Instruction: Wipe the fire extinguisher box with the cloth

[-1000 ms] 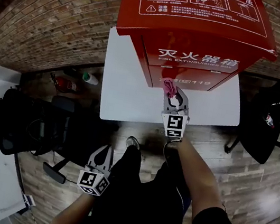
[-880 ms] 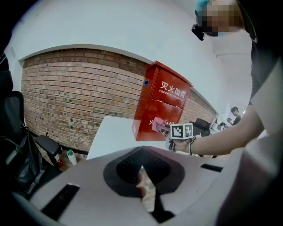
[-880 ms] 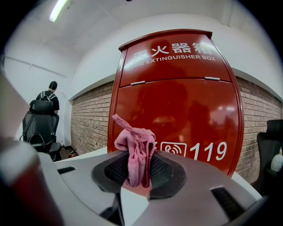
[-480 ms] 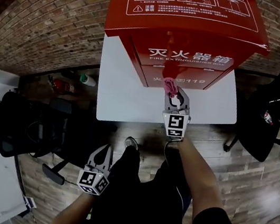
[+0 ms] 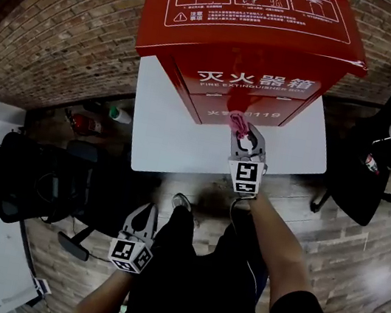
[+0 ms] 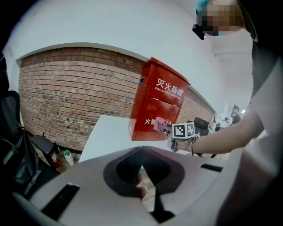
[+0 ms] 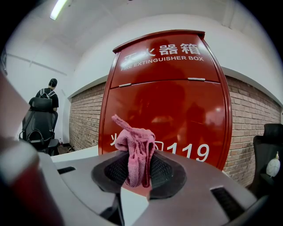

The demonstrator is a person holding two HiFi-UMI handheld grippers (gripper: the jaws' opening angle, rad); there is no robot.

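Up front, right gripper (image 5: 246,140) clamps cloth (image 7: 136,150) against box (image 5: 250,57).

Your cloth (image 7: 135,148) covers the characters left of the "119" on the fire extinguisher box (image 7: 177,110), and its lower end is buried between the pads (image 7: 162,172) of your right tongs (image 7: 139,158). In your head view the box's far edge is cut off at the top, its instruction print is too small to read, and you can't tell whether cloth touches box.
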